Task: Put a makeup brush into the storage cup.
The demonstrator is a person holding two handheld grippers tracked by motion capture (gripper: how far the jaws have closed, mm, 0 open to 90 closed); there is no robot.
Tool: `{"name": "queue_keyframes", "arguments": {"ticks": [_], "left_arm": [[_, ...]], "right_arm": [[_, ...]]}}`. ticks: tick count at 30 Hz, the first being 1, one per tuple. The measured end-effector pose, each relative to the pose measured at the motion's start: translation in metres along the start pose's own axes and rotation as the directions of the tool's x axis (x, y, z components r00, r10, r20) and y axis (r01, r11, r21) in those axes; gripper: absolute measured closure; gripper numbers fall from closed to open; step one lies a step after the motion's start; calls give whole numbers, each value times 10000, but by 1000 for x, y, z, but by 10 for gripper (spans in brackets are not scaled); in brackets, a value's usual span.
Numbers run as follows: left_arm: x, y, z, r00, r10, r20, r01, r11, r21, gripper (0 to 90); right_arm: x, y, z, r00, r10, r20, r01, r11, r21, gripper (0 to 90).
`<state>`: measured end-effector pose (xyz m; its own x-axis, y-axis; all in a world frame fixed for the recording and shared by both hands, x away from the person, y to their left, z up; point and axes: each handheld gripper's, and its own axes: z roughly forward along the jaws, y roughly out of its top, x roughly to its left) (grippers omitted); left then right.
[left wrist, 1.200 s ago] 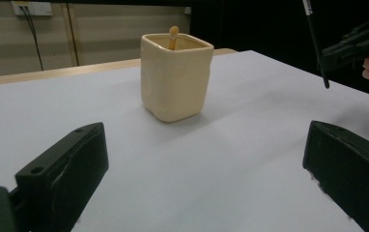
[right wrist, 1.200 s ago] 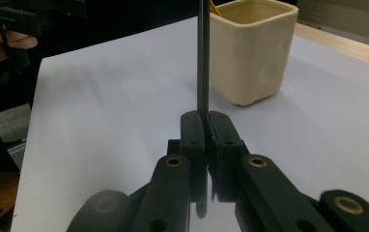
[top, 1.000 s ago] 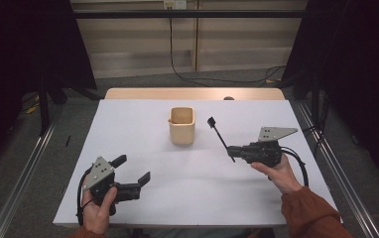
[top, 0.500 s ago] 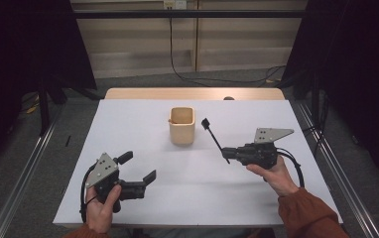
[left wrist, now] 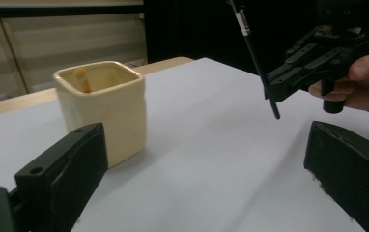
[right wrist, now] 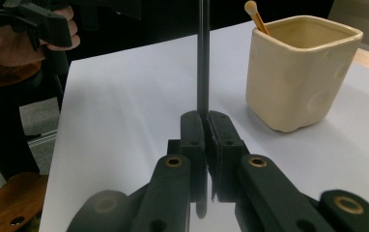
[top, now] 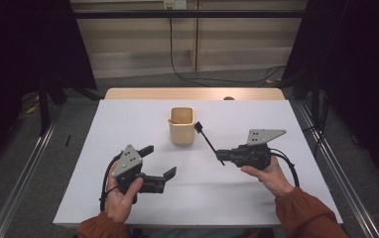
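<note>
A: Nearest, what does the left gripper (top: 158, 164) hold?
B: Nothing; jaws wide apart, low at the near left.
A: And the right gripper (top: 223, 156)?
B: Clamped on the black brush (top: 208, 142), whose long axis slants far-left toward the cream cup (top: 182, 127), just beyond its tip.

White table (top: 128, 124), wall cable (top: 177, 59), perhaps wooden bench (top: 143, 93)

A thin black brush (top: 208, 141) — slim straight handle, small dark head — is clamped near its lower end, head tilted up toward a cream square cup (top: 182, 126). The cup stands upright mid-table, a tan-tipped stick (right wrist: 256, 15) leaning inside.
</note>
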<state>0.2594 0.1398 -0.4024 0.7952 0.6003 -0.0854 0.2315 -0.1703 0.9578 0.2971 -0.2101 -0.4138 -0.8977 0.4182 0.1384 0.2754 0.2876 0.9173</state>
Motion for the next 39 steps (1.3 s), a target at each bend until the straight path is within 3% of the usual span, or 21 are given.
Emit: {"name": "queue_keyframes", "arguments": {"ticks": [10, 18, 22, 27, 31, 39], "left_arm": [[-13, 13, 24, 9984, 195, 525, -193, 9998, -49, 21], [-17, 22, 37, 9971, 43, 761, -26, 9997, -226, 22], [-17, 27, 41, 9958, -20, 918, 61, 9990, -434, 22], [-21, 32, 47, 9945, 121, 1043, -84, 9993, -351, 22], [-23, 32, 52, 9895, 159, 1435, -118, 9995, -295, 23], [-25, 37, 59, 9872, 123, 1588, -50, 9989, -464, 45]], "right_arm": [[6, 2, 3, 9998, -46, -172, 44, 9999, -102, 859], [9, 3, 7, 9996, -93, -249, 90, 9999, -134, 858], [10, 4, 8, 9996, -98, -276, 94, 9998, -151, 858], [11, 4, 9, 9995, -94, -307, 88, 9998, -203, 858], [13, 4, 10, 9995, -117, -304, 110, 9997, -226, 858], [14, 4, 12, 9993, -95, -364, 86, 9997, -242, 858]]}}
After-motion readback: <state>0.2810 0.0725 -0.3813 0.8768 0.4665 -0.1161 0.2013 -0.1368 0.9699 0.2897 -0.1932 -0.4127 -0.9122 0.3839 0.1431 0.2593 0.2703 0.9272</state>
